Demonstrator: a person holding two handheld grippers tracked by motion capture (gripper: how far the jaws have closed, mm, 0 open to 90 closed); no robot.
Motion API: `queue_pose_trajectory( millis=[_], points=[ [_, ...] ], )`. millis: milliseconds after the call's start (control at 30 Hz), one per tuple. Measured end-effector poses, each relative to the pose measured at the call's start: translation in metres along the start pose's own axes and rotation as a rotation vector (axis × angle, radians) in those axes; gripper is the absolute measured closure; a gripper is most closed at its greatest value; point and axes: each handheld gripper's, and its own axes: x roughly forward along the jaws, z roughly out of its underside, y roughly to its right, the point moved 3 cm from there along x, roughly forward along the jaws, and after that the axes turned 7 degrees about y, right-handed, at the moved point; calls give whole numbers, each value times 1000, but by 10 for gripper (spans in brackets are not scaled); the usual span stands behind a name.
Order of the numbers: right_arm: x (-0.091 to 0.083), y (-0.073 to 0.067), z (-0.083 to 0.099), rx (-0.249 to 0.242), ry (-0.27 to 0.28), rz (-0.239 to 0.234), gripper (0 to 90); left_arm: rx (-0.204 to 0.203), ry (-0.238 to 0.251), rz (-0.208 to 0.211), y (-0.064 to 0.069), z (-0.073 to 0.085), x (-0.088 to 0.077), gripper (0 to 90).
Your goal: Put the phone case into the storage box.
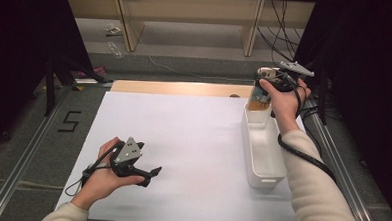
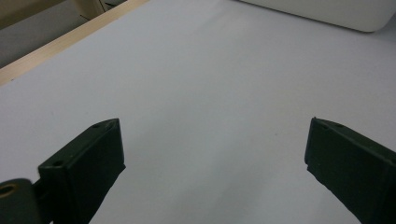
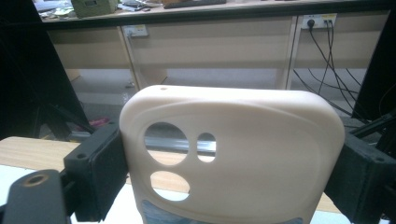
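Item: cream phone case (image 3: 233, 154), soft-looking, with three round camera cut-outs near one upper corner; stands upright between the two black jaws of the right gripper (image 3: 229, 168), which press on its two side edges and hold it clear of the table. In the high view the right gripper (image 1: 265, 88) sits at the far right of the table, just above the far end of the white bin (image 1: 262, 148), with the case pointing down toward that end. Bin: long, narrow, white plastic, open-topped, lying lengthwise along the right side of the white tabletop (image 1: 182, 140). Left gripper (image 1: 151, 174): held low over the near left part of the tabletop, well apart from the bin; in its own view the jaws stand wide apart with nothing between them, bare white surface beyond. Surroundings: a wooden strip (image 1: 180, 88) along the far table edge; wooden shelving and hanging black cables behind.
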Motion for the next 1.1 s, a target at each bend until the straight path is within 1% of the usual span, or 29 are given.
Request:
queue_pose_trajectory(
  millis=[200, 700, 1100],
  points=[
    [2, -1, 1, -5, -2, 4, 126, 0, -1, 0, 0, 0, 0, 42],
    [7, -1, 4, 9, -17, 21, 125, 1, -1, 2, 0, 0, 0, 43],
    [11, -1, 7, 5, -22, 34, 125, 0, -1, 4, 1, 1, 1, 43]
  ],
)
